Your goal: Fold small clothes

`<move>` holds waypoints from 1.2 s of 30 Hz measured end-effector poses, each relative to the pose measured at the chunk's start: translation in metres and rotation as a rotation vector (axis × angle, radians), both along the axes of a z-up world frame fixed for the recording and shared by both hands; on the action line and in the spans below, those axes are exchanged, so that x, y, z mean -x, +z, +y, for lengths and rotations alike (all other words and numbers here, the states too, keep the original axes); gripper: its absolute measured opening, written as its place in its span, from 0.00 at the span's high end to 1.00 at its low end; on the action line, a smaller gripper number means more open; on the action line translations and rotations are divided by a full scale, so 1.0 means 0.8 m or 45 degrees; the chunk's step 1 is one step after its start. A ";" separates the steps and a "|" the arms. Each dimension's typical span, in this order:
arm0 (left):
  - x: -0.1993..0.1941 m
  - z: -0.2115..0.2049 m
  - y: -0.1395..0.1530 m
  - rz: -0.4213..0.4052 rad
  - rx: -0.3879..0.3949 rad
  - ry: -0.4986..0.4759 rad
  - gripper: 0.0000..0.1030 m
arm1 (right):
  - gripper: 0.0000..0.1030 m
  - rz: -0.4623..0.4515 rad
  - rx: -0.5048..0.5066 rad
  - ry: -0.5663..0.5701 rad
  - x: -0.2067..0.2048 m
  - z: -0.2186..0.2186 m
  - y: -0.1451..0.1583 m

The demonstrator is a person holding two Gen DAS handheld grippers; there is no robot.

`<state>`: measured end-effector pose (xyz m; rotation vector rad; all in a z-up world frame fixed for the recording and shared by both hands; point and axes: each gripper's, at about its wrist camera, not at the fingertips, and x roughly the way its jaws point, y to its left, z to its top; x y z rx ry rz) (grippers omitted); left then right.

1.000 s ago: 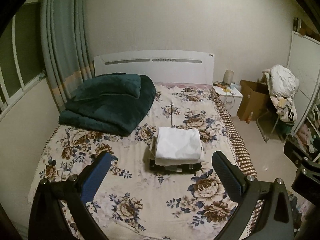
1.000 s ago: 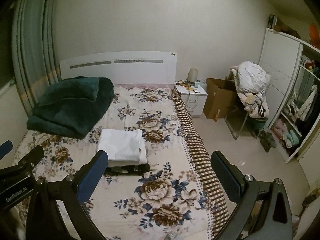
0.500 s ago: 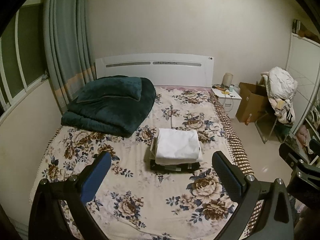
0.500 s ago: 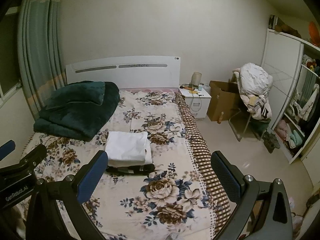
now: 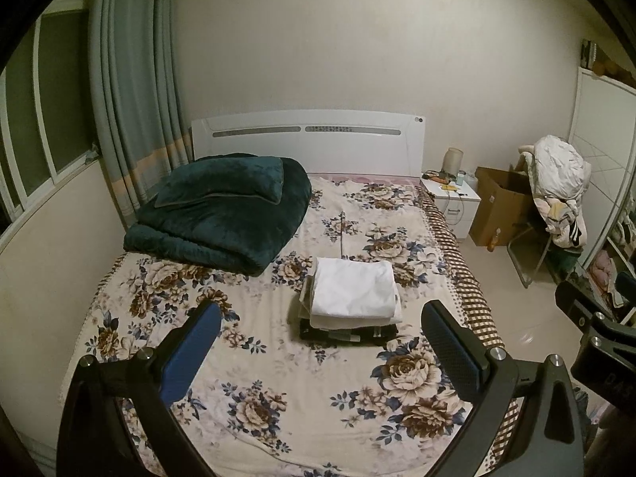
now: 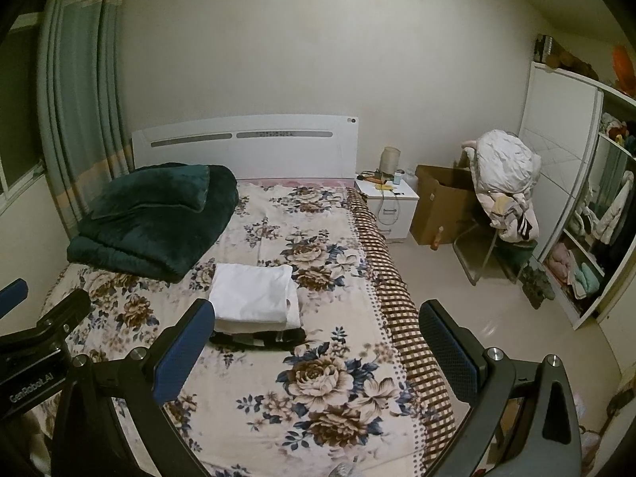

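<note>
A stack of folded clothes (image 5: 351, 298), white on top and dark at the bottom, lies in the middle of the floral bed (image 5: 278, 389); it also shows in the right wrist view (image 6: 254, 298). My left gripper (image 5: 318, 342) is open and empty, held well back above the foot of the bed. My right gripper (image 6: 314, 338) is open and empty too, to the right of the left one. Both are far from the stack.
A folded dark green blanket (image 5: 222, 218) lies at the bed's head on the left. A white nightstand (image 6: 387, 206), a cardboard box (image 6: 441, 202), a chair heaped with clothes (image 6: 505, 183) and an open wardrobe (image 6: 588, 218) stand on the right.
Both grippers have drawn back and risen from the bed, so the stack looks smaller and more of the room shows. The jaws stay open.
</note>
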<state>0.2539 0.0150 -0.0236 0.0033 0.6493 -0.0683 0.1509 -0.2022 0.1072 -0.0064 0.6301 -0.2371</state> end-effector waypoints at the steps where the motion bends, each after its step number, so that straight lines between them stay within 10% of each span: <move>1: 0.000 0.000 0.000 0.001 -0.001 0.002 0.00 | 0.00 0.001 0.001 0.004 -0.001 0.001 0.001; 36: 0.008 0.017 0.019 -0.009 0.002 0.012 0.00 | 0.00 0.001 -0.012 0.042 0.006 0.018 0.010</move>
